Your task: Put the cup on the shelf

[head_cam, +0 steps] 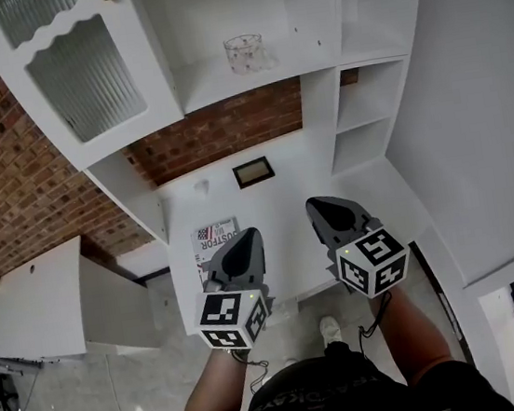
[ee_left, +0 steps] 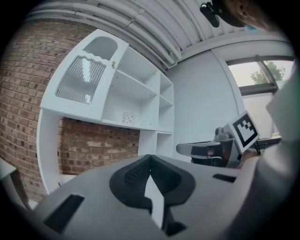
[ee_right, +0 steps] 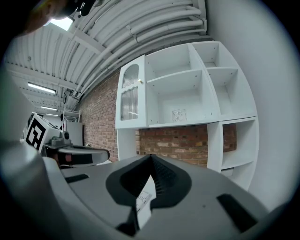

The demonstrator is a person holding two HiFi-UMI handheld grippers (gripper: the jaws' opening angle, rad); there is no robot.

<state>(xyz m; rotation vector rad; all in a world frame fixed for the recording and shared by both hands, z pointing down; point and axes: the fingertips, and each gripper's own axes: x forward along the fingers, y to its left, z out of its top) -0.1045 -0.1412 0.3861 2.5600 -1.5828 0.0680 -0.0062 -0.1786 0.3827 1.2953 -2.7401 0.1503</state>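
A clear patterned glass cup (head_cam: 244, 53) stands on the white shelf (head_cam: 222, 82) of the wall unit, in its wide middle bay. It shows small and far off as the cup (ee_left: 128, 118) in the left gripper view and the cup (ee_right: 178, 115) in the right gripper view. My left gripper (head_cam: 249, 236) and right gripper (head_cam: 314, 205) hover side by side over the front of the white counter (head_cam: 289, 196), well below the cup. Both are shut with nothing between the jaws. Each gripper view shows its own closed tips, left gripper (ee_left: 150, 157) and right gripper (ee_right: 151, 157).
A small dark picture frame (head_cam: 253, 171) lies on the counter, and a printed booklet (head_cam: 214, 234) lies beside my left gripper. A ribbed-glass cabinet door (head_cam: 85, 77) stands left of the cup's bay. Narrow open shelves (head_cam: 361, 106) rise on the right. Brick wall (head_cam: 219, 130) backs the counter.
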